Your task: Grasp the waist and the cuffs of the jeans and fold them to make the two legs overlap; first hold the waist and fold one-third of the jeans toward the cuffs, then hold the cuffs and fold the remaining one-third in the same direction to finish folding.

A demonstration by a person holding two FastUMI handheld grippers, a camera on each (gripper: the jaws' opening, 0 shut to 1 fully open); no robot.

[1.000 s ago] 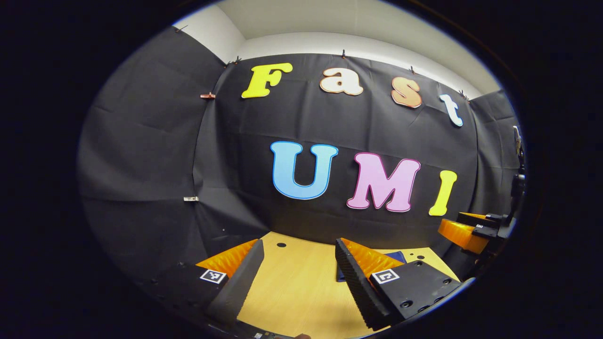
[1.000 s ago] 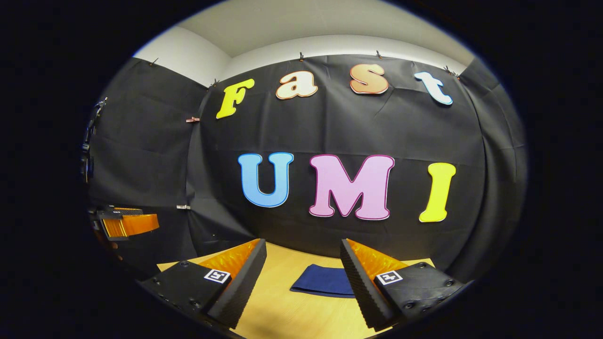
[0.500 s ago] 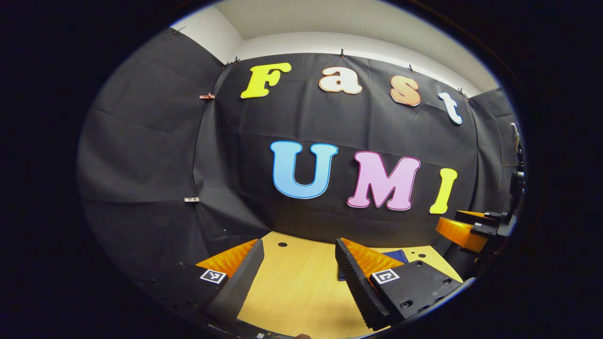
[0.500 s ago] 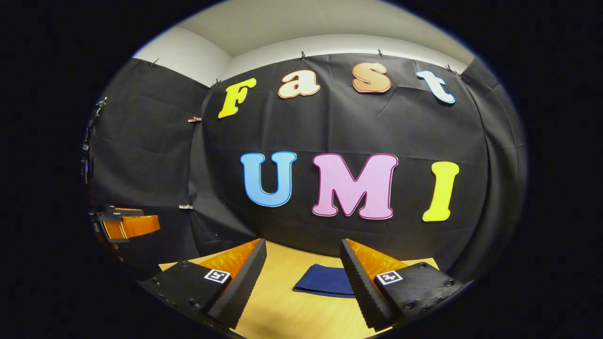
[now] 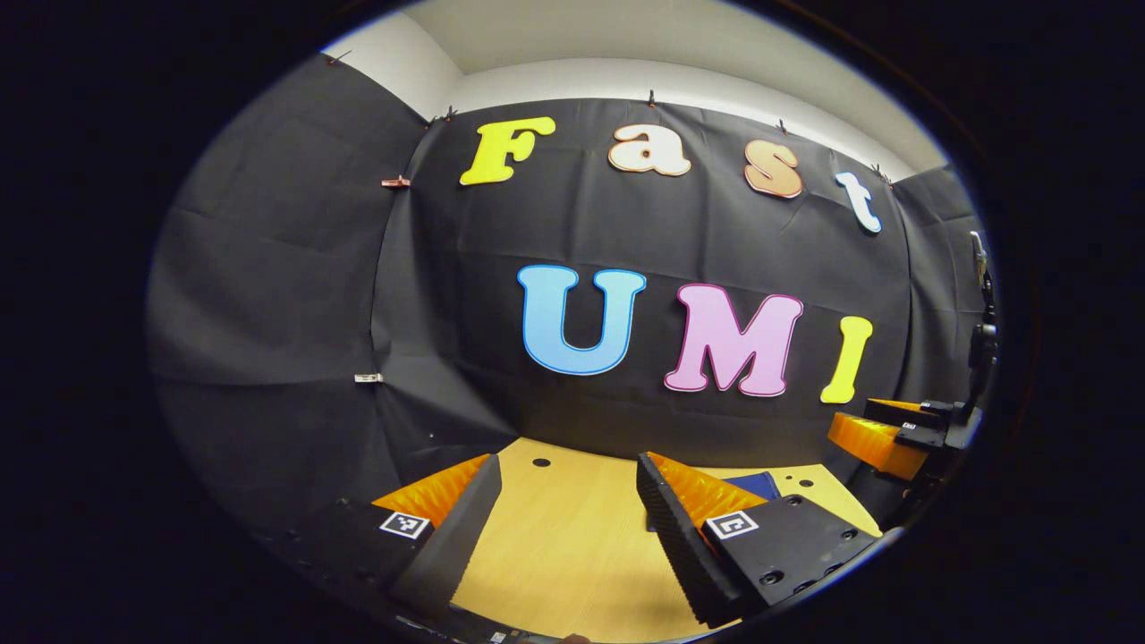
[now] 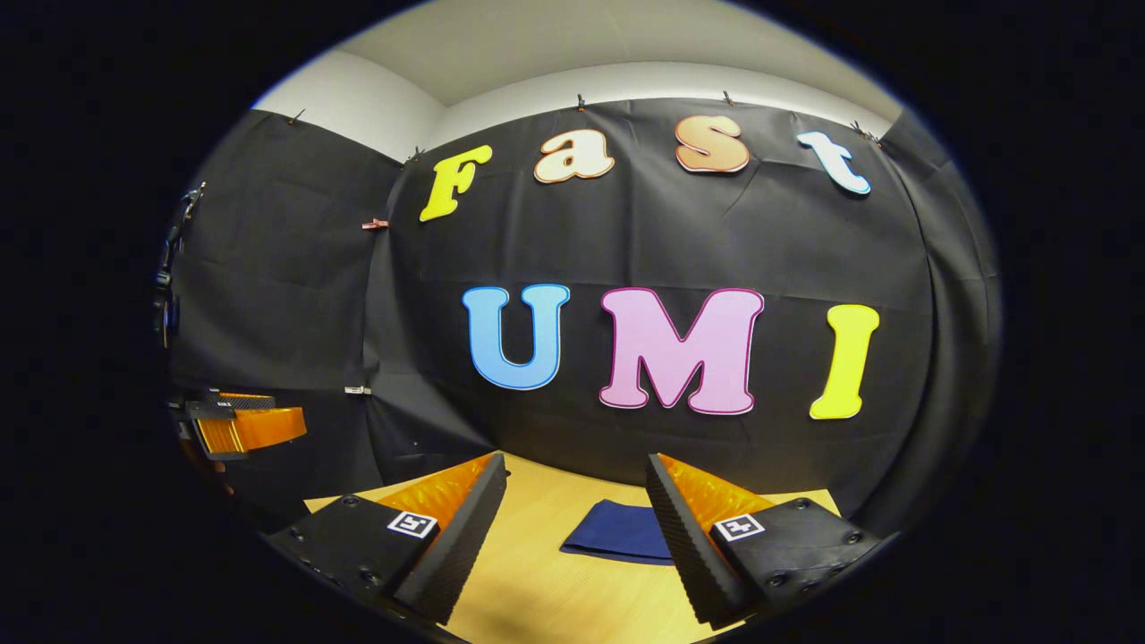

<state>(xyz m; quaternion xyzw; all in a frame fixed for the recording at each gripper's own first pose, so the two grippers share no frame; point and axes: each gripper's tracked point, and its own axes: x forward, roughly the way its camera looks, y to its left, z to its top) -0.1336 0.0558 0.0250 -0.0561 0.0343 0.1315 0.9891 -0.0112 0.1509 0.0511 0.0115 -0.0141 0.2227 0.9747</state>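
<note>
Left gripper view: the left gripper [image 5: 564,501] hangs above a pale wooden table [image 5: 555,555], its two fingers spread wide with nothing between them but bare tabletop. A corner of the dark blue jeans [image 5: 756,485] peeks out behind the right-hand finger, which hides most of the garment. Small round holes [image 5: 541,462] dot the table's far edge. At the right rim of this view the right gripper [image 5: 881,443] floats above the table's end, well apart from the jeans. Black cloth [image 5: 295,295] drapes the booth's walls behind the table, pinned by small clips [image 5: 394,182], with white wall [image 5: 680,76] above.

In the right gripper view the right gripper [image 6: 577,505] is likewise wide open and holds nothing. The jeans [image 6: 617,534] lie folded into a flat, compact bundle on the table [image 6: 546,599], just beyond the fingertips and partly covered by the right-hand finger. The left gripper [image 6: 241,427] shows at the left rim, raised off the table and clear of the cloth bundle.
</note>
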